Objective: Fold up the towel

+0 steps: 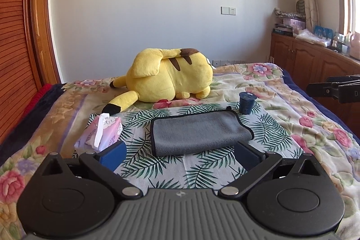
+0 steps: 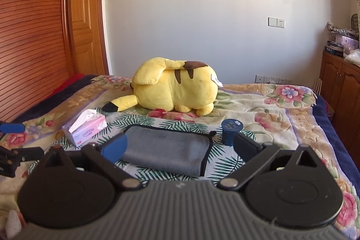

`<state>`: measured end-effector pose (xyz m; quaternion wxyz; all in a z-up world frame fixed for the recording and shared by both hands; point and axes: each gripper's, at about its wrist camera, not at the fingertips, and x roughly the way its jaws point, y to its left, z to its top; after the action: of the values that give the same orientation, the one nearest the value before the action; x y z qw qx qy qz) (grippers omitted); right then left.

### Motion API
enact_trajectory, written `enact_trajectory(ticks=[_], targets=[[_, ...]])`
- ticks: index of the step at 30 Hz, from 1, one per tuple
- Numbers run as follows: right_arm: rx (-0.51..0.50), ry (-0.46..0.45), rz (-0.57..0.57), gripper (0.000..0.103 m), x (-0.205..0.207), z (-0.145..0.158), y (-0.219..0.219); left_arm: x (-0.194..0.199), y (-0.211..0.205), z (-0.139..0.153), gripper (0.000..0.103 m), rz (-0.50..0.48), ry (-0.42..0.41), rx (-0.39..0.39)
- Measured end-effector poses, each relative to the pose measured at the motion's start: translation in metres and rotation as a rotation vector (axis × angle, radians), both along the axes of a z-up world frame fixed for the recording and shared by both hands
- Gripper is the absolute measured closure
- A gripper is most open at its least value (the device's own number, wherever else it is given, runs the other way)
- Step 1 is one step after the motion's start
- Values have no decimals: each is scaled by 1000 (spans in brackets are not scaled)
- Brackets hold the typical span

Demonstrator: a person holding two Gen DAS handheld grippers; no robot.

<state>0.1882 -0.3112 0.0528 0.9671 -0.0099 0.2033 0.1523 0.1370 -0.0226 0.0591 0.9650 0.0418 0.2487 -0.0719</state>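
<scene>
- The left gripper [image 1: 178,153] has its blue fingers [image 1: 113,155] spread wide with nothing between them, and it hangs just short of the towel's near edge; the right gripper [image 2: 180,145] is likewise spread and empty, with the towel framed in its gap.
- The grey towel [image 1: 198,133] lies flat on the leaf-print cloth [image 1: 202,169] as a tidy rectangle with a rounded fold along its near side and black piping on the other edges. It looks already doubled over at least once.
- My judgement: both tools are held back and apart because no edge is being gripped. Either the fold is finished or another is about to be set up; I cannot tell which.
- A pink tissue pack [image 1: 101,132] sits to the towel's left and a small dark blue cup [image 1: 246,102] stands at its far right corner. Both are clear of the towel, so they should not snag a lift.
- The leaf-print cloth gives a smooth working patch over the softer floral blanket [image 1: 315,127] of the bed.
- Behind it a yellow plush toy [image 1: 171,80] lies on its side, well apart from the work.
- The room has a pale wall, a slatted wooden wardrobe [image 2: 29,37] on the left and a low wooden cabinet [image 1: 303,57] under a sunlit window on the right.
</scene>
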Motion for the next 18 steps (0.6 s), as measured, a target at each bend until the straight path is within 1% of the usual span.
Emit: enact_trajectory(ticks=[5,10,12,18], targets=[[-6,-13,9,0,-18,-1,8,-18,0,5,18,-7,-15,7],[3,-18,10,0,-36,-2,11,-35,4,8,18,4,-22,-21],[0,-35,1,0,-44,-2,11,-40,5,8,18,7,-21,-26],[-4,-63,-5,0,-64,-3,10,-54,7,7,18,10,-28,-16]])
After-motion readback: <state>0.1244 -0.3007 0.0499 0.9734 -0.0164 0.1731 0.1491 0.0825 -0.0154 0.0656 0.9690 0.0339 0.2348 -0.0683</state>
